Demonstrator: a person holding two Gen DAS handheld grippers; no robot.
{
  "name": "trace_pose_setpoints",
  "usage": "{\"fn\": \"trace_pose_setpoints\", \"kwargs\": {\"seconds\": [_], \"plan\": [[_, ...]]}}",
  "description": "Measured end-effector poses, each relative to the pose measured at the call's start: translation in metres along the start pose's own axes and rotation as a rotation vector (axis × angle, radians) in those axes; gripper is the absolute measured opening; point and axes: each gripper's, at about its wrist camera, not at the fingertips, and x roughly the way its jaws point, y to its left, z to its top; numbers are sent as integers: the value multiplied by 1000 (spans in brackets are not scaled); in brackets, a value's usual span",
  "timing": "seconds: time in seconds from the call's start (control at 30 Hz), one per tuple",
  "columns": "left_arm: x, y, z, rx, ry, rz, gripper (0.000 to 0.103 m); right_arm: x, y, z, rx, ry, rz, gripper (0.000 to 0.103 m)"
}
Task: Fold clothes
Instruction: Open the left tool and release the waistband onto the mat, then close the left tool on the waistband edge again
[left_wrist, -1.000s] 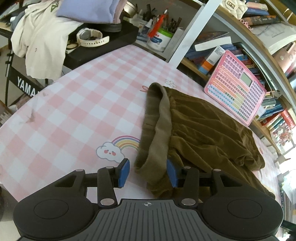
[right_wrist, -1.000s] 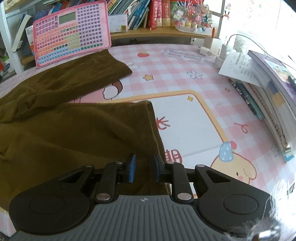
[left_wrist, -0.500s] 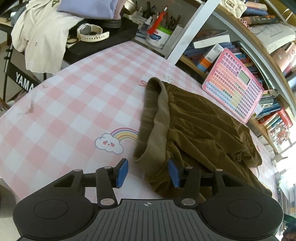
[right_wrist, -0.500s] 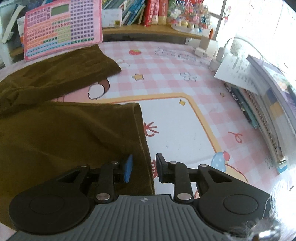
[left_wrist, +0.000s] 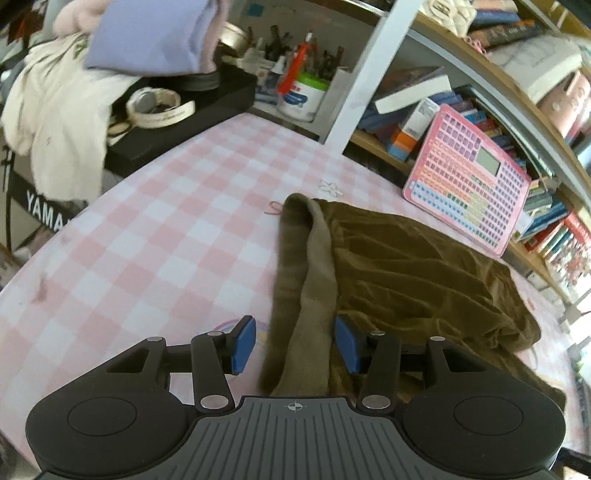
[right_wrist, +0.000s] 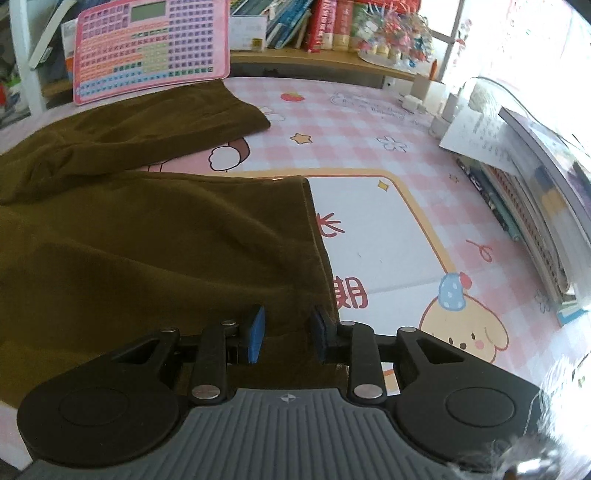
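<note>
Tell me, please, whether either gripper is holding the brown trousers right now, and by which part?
Nothing is held yet. The left gripper is open astride the brown trousers' waistband; the right gripper is open around a leg hem.

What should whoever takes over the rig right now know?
Left gripper: open, fingers straddling the waistband of the brown trousers, not clamped.
Right gripper: open, fingers either side of the near leg's hem.
Trousers lie spread on the pink checked table, legs apart, far leg near the pink toy tablet.
Done: no fold visible.
Left: grip both ends, fold.
</note>
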Motion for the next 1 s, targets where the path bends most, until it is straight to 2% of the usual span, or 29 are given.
{"fn": "trace_pose_setpoints", "kwargs": {"seconds": [0.33,0.37,0.4,0.43,0.47,0.5,0.7,0.77,0.93,1.0], "plan": [[32,-24,4,142,37,11,42,1,1,0,6,-6,-6,28],[34,-25,3,147,46,10,32,1,1,0,7,-4,-8,28],[36,-26,2,153,56,9,28,1,2,0,9,-3,-10,28],[30,-29,1,172,35,6,8,1,2,0,11,-4,-11,28],[24,-32,1,192,14,4,3,1,2,0,13,-4,-12,28],[17,-35,1,212,-7,2,2,1,2,0,15,-5,-13,28],[-18,-25,1,170,-107,-16,2,1,3,0,20,-3,-19,28],[7,-5,-6,109,-6,37,3,1,4,0,18,-5,-21,29],[14,12,-17,39,7,41,6,2,2,1,12,-2,-14,29],[14,13,-18,41,8,38,7,3,1,1,10,-3,-15,29]]}}
